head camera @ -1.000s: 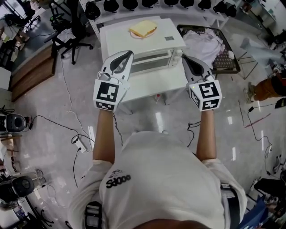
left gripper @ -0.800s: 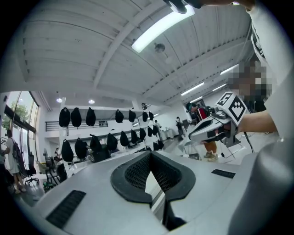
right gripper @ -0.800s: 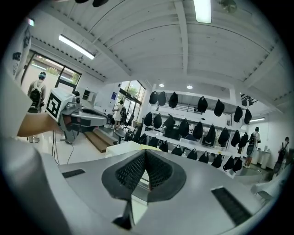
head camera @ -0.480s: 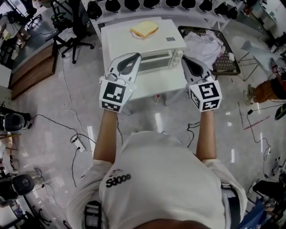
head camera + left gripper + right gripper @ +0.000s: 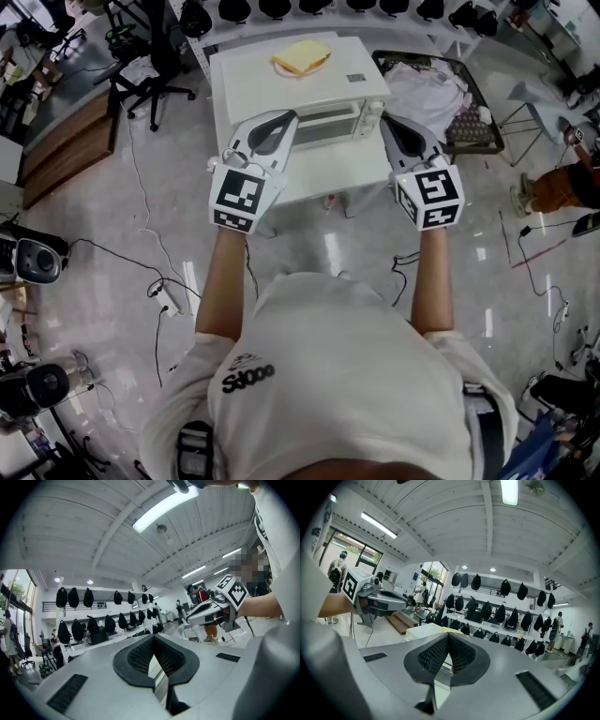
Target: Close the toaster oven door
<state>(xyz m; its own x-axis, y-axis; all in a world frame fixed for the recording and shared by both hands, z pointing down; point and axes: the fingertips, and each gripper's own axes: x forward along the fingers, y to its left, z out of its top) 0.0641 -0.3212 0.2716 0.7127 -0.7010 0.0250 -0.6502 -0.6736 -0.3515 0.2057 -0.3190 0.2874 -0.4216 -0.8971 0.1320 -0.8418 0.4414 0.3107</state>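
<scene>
A white toaster oven (image 5: 298, 82) stands on a small white table (image 5: 330, 176), with a slice of toast (image 5: 300, 58) lying on its top. Its glass door (image 5: 323, 127) faces me and looks upright against the oven body. My left gripper (image 5: 285, 117) is shut and empty, its tips at the door's left end. At the door's right end, by the knobs, my right gripper (image 5: 385, 123) is also shut on nothing. In the left gripper view the pads of the left gripper (image 5: 153, 637) meet at their tips. The right gripper (image 5: 448, 634) shows the same, with the oven top (image 5: 423, 631) beyond.
A dark tray with white cloth (image 5: 434, 89) sits right of the table. An office chair (image 5: 155, 56) and wooden steps (image 5: 66, 155) are to the left. Cables (image 5: 155, 281) run over the glossy floor. A person in orange trousers (image 5: 561, 183) is at far right.
My left gripper has moved right and forward, up to the left end of the oven front. The right gripper has hardly moved.
</scene>
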